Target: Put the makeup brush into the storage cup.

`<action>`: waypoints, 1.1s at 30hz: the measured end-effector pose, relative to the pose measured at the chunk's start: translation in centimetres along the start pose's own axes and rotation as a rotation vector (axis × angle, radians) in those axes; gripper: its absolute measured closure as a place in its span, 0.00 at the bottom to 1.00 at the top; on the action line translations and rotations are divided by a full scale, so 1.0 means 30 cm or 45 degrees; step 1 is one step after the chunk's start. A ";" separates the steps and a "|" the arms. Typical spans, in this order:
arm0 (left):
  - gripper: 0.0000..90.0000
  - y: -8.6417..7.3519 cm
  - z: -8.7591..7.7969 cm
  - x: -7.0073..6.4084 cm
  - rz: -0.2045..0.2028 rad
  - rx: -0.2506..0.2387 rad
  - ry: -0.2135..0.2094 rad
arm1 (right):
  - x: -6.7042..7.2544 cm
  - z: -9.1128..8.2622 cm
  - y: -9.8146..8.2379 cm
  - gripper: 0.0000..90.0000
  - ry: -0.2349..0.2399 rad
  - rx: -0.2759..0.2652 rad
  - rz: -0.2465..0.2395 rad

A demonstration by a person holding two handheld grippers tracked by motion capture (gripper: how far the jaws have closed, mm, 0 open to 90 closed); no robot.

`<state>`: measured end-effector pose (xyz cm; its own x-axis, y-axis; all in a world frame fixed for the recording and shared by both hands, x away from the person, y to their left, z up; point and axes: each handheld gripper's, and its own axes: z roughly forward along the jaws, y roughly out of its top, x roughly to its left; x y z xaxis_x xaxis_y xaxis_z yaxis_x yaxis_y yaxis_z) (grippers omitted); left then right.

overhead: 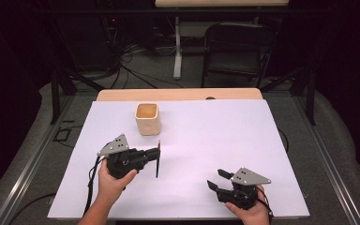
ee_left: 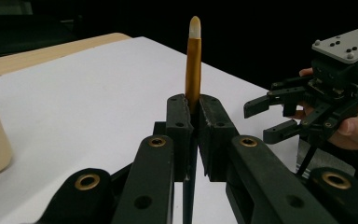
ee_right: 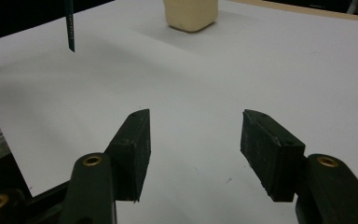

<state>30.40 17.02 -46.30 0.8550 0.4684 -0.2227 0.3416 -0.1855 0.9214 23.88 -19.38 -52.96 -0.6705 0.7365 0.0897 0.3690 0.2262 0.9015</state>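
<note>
My left gripper (overhead: 157, 157) is shut on a thin pencil (overhead: 158, 159), held upright above the white sheet. In the left gripper view the pencil (ee_left: 193, 70) rises from between the jaws, gold-banded with a pale eraser tip on top. A cream square cup (overhead: 147, 118) stands behind it toward the table's far side, showing again at the top of the right gripper view (ee_right: 190, 14). My right gripper (overhead: 217, 179) is open near the front right of the sheet, nothing between its jaws (ee_right: 193, 140). The pencil's dark lower end (ee_right: 70, 28) hangs at that view's top left.
A white sheet (overhead: 215, 136) covers most of the wooden table (overhead: 178, 94). Beyond the table stand a dark folding chair (overhead: 236, 51) and a table leg (overhead: 177, 51), with cables on the floor. Metal frame rails run along both sides.
</note>
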 end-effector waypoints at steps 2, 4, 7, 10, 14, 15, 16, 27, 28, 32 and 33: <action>0.93 -0.003 0.002 -0.001 -0.002 -0.005 -0.002 | 0.002 0.004 0.007 0.48 0.012 -0.001 -0.009; 0.93 -0.007 0.006 -0.003 -0.002 -0.008 0.001 | 0.008 0.011 0.014 0.49 0.025 -0.006 -0.010; 0.93 -0.012 0.009 -0.006 -0.007 -0.016 0.000 | 0.016 0.023 0.025 0.50 0.046 -0.009 -0.016; 0.93 -0.017 0.015 -0.009 -0.015 -0.025 0.000 | 0.026 0.037 0.035 0.52 0.078 -0.014 -0.017; 0.93 -0.023 0.020 -0.012 -0.033 -0.046 -0.001 | 0.040 0.054 0.049 0.55 0.105 -0.022 -0.009; 0.93 -0.024 0.021 -0.012 -0.038 -0.052 -0.002 | 0.043 0.059 0.051 0.57 0.112 -0.029 0.001; 0.93 -0.026 0.021 -0.012 -0.048 -0.059 -0.004 | 0.044 0.062 0.055 0.58 0.121 -0.026 0.007; 0.93 -0.051 0.040 -0.014 -0.102 -0.100 -0.010 | 0.075 0.119 0.088 0.62 0.192 -0.044 0.049; 0.93 -0.053 0.042 -0.014 -0.112 -0.104 -0.013 | 0.078 0.124 0.090 0.63 0.196 -0.047 0.052; 0.93 -0.054 0.044 -0.015 -0.110 -0.113 -0.012 | 0.085 0.140 0.096 0.64 0.219 -0.048 0.064; 0.93 -0.054 0.044 -0.016 -0.112 -0.117 -0.011 | 0.087 0.144 0.098 0.64 0.225 -0.050 0.073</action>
<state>29.96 15.97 -48.11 0.8270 0.4715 -0.3062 0.3783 -0.0639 0.9235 25.99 -14.04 -51.91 -0.7528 0.6235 0.2112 0.3868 0.1594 0.9083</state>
